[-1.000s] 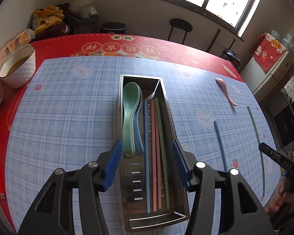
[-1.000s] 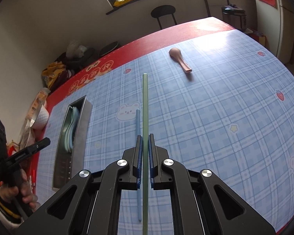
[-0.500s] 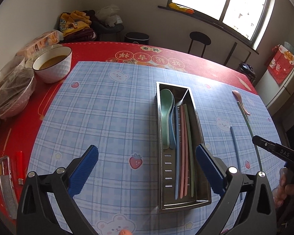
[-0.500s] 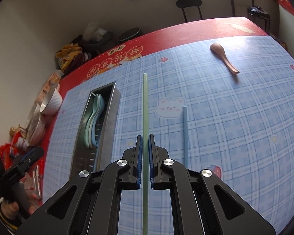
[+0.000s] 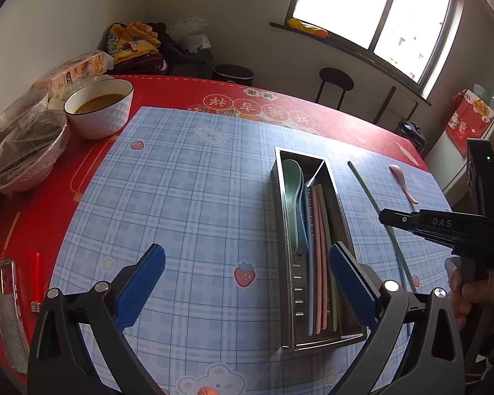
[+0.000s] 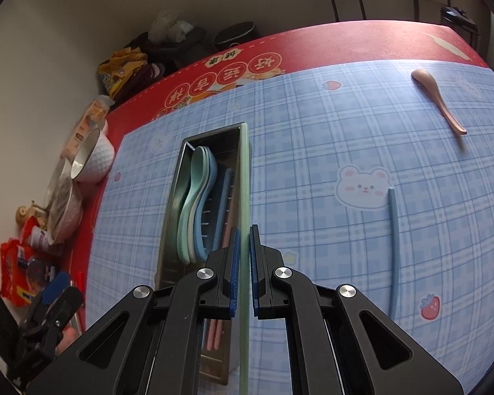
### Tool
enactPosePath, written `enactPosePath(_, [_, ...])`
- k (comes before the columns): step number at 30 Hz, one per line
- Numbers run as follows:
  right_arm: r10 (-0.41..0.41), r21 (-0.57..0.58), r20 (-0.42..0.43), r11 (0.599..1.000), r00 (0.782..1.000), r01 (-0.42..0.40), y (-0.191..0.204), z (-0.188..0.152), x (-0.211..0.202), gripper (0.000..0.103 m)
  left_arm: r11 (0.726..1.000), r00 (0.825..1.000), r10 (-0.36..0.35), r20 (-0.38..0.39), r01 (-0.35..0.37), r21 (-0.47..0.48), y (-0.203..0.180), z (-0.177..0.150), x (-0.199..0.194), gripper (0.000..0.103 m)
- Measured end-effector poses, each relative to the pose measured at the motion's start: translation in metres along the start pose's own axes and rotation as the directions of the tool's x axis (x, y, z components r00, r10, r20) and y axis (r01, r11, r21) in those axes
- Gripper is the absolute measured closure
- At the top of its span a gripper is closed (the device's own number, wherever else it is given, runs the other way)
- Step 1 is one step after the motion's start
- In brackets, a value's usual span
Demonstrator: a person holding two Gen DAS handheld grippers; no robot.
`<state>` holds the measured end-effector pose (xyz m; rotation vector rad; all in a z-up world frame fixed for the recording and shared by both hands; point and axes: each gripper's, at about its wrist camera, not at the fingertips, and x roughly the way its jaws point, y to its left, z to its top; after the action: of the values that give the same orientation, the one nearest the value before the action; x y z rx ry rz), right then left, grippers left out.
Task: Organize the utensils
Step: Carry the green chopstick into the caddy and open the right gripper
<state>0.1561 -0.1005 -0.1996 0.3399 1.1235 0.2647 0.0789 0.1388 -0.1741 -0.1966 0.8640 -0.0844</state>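
A steel utensil tray [image 5: 277, 217] [image 6: 173, 197] lies on the blue checked mat, holding green and blue spoons [image 5: 293, 191] [image 6: 197, 204] and several chopsticks [image 5: 317, 256]. My right gripper [image 6: 243, 263] [image 5: 383, 216] is shut on a green chopstick [image 6: 244, 171] [image 5: 367, 188], which hangs over the tray's right wall. A blue chopstick [image 6: 393, 250] and a pink spoon [image 6: 439, 98] [image 5: 403, 182] lie on the mat to the right. My left gripper [image 5: 247, 288] stands wide open above the mat, near the tray's front left, with nothing between its fingers.
Bowls [image 5: 98, 112], one covered in film [image 5: 26, 156], and a tissue box [image 5: 74, 70] crowd the red tablecloth [image 5: 168, 92] at the left. A red lighter [image 5: 34, 279] and a knife [image 5: 6, 309] lie near the front left edge. Snack packets [image 6: 19, 263] sit there too.
My left gripper has opened wide and drawn back and left from over the tray. My right gripper has carried the green chopstick leftward, from the mat to over the tray's right wall.
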Motion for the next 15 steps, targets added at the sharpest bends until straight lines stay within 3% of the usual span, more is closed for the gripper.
enactPosePath(5, [-0.023, -0.009, -0.046, 1.0, 0.999, 0.023, 0.019, 0.0, 0.024, 0.097, 1.0, 1.0, 0.001, -0.016, -0.001, -0.004, 0.008, -0.006, 0.001, 0.006])
enactPosePath(15, [-0.018, 0.143, -0.096, 0.989, 0.995, 0.032, 0.014, 0.004, 0.052, 0.097, 1.0, 1.0, -0.003, -0.009, 0.002, -0.031, 0.024, -0.013, -0.008, 0.006])
